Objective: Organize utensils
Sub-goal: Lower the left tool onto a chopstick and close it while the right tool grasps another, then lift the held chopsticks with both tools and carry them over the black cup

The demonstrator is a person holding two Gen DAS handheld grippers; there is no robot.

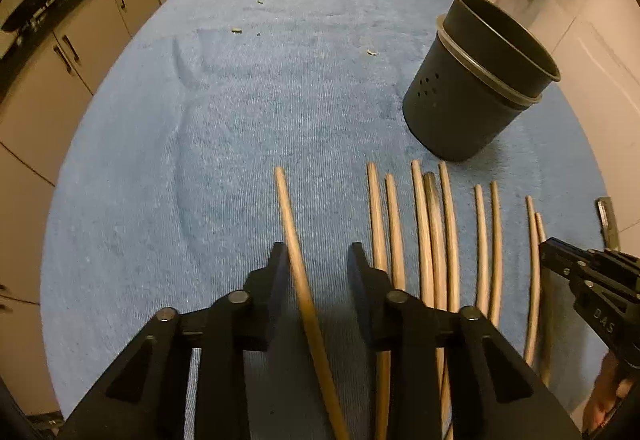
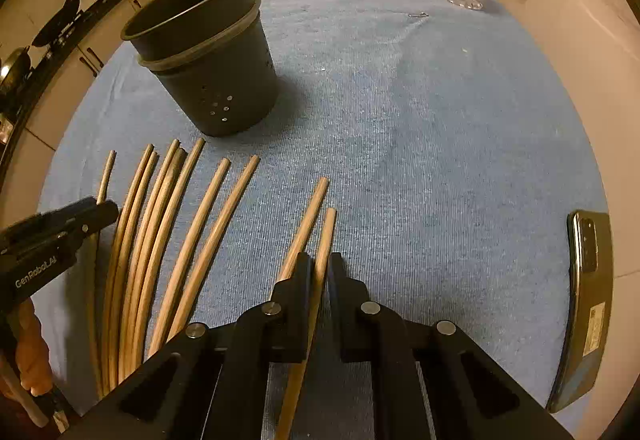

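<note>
Step in hand: picking chopsticks off the blue towel (image 1: 200, 119) on the worktop, one in each hand, to go into the dark holder (image 1: 472, 87).
Left jaws (image 1: 318, 254): part open astride the far-left chopstick (image 1: 294, 240); one finger is against it, the other stands clear, so no grip yet.
Right jaws (image 2: 319, 264): closed tight on the far-right chopstick (image 2: 326, 236), its neighbour (image 2: 308, 220) lying just beside.
Rest of the sticks (image 1: 436, 232): lying in a row between my two hands.
Holder: upright beyond the row, seemingly empty.
Next move: I judge the left must finish closing; then lift both level, tip them upright, drop them in the holder.
</note>
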